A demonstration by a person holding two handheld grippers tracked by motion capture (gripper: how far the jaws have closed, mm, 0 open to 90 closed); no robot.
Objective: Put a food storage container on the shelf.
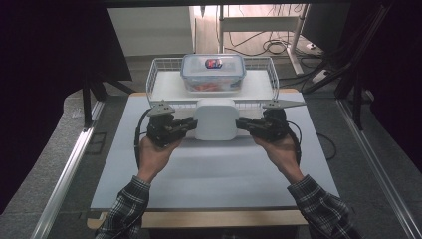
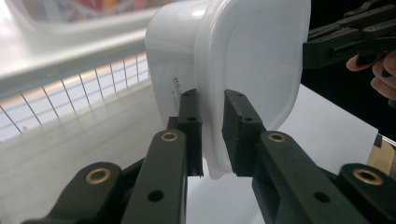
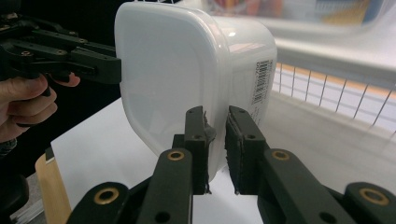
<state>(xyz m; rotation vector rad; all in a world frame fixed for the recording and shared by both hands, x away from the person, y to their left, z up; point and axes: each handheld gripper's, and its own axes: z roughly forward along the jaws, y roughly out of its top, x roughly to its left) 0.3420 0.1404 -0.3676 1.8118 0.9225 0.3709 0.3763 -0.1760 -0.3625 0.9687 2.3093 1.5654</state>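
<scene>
A white lidded plastic box (image 1: 215,118) hangs above the white table top, held from both sides. My left gripper (image 1: 190,124) is shut on the rim at its left edge; in the left gripper view the jaws pinch the lid's lip (image 2: 212,135). My right gripper (image 1: 242,123) is shut on the rim at the opposite edge, and the right gripper view has the box (image 3: 187,70) tilted on its side with a barcode label on its wall. Each gripper view also catches the other gripper (image 2: 348,42) (image 3: 60,56) on the far side of the box.
A white wire basket (image 1: 164,67) stands at the far end of the table and holds a clear blue-rimmed container (image 1: 213,73) with food inside. The white table top (image 1: 214,169) spreads out below the hands. Black curtains hang at left and right.
</scene>
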